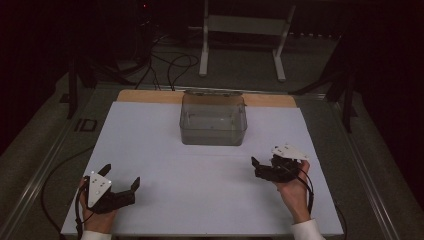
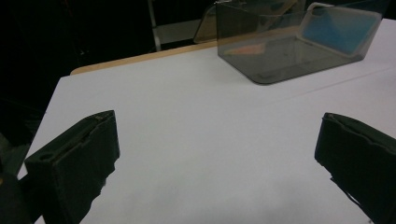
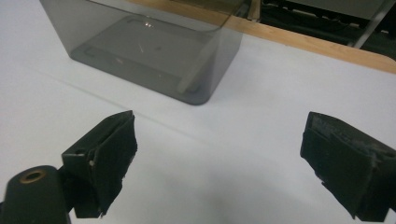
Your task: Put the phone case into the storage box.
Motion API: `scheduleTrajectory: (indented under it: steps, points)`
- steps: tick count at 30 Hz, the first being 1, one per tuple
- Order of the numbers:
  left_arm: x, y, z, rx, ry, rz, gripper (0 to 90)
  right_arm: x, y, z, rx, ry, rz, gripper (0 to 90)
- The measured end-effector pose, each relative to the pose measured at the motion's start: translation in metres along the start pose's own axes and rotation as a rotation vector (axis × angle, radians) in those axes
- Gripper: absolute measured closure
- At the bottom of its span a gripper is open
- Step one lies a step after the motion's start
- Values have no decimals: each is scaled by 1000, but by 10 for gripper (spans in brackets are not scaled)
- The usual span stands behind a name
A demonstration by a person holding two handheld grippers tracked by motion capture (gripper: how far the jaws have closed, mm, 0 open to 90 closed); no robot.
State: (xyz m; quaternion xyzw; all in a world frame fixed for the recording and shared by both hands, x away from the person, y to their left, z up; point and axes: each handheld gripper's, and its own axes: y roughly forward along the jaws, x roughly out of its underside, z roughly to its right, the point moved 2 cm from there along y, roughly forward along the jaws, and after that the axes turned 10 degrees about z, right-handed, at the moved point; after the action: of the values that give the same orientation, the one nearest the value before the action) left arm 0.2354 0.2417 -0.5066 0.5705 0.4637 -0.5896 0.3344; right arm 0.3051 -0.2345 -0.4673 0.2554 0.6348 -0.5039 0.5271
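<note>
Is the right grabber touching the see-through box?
Apart. The high view shows bare white table between the right gripper and the clear box.

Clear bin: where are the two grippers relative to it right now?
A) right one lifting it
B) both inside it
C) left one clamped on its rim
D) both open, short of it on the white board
D: the left gripper and the right gripper sit open, apart from the clear bin.
</note>
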Motion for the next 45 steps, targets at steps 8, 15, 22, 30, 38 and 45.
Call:
scheduleTrajectory:
  steps: [8,15,22,30,38,45]
  points:
    - [0,1,1,19,-4,-1,7,17,-20,9,-10,9,76,108]
    - [-1,0,2,33,-3,8,7,29,-36,6,-25,-9,155,107]
    - [-2,0,3,41,-1,14,6,39,-43,3,-48,4,205,107]
    - [-2,-1,3,46,3,22,5,45,-47,-1,-60,14,226,107]
    - [-4,-2,4,56,16,26,5,51,-53,1,-60,34,247,107]
    - [-4,-2,3,61,23,28,4,54,-56,2,-52,33,253,106]
